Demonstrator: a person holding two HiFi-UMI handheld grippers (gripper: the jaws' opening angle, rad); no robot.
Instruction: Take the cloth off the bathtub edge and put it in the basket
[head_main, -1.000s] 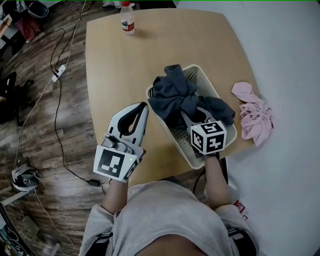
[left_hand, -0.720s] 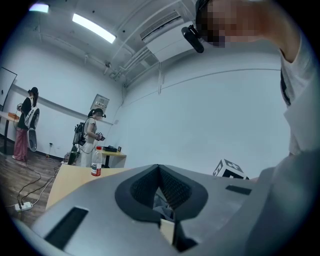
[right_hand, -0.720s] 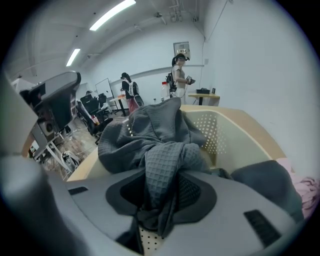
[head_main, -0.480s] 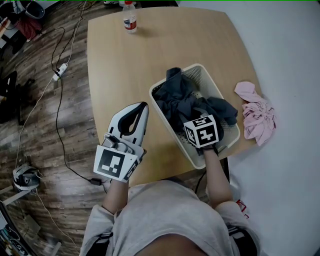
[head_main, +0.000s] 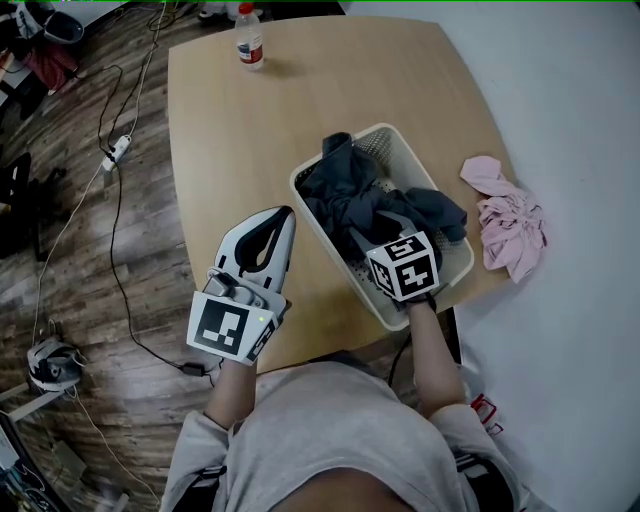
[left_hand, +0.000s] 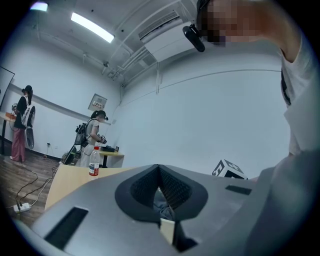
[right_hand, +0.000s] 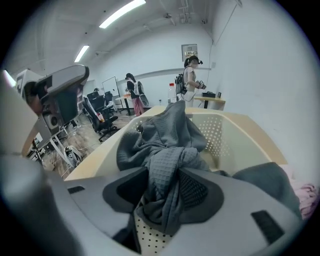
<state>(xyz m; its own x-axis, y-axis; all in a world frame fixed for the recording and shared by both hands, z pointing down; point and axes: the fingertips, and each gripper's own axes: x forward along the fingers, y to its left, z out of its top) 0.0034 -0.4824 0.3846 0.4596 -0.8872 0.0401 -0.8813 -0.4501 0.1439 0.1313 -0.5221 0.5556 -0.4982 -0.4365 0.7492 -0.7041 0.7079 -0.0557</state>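
A dark grey cloth (head_main: 350, 195) lies bunched in the cream perforated basket (head_main: 338, 255) on the wooden table. My right gripper (head_main: 385, 232) reaches into the basket from its near end. In the right gripper view its jaws are opening. A fold of the grey cloth (right_hand: 165, 150) still hangs between them, and the left pad stands clear of it. My left gripper (head_main: 287, 213) hovers over the table left of the basket, shut with nothing in it. In the left gripper view its tips (left_hand: 159, 172) meet.
A pink cloth (head_main: 508, 228) lies on the white surface (head_main: 560, 120) right of the table (head_main: 240, 130). A water bottle (head_main: 249, 35) stands at the table's far edge. Cables and a power strip (head_main: 118, 148) lie on the wood floor to the left.
My right gripper came down and back toward me with the grey cloth. The cloth bundle sank lower into the basket. The left gripper stayed put.
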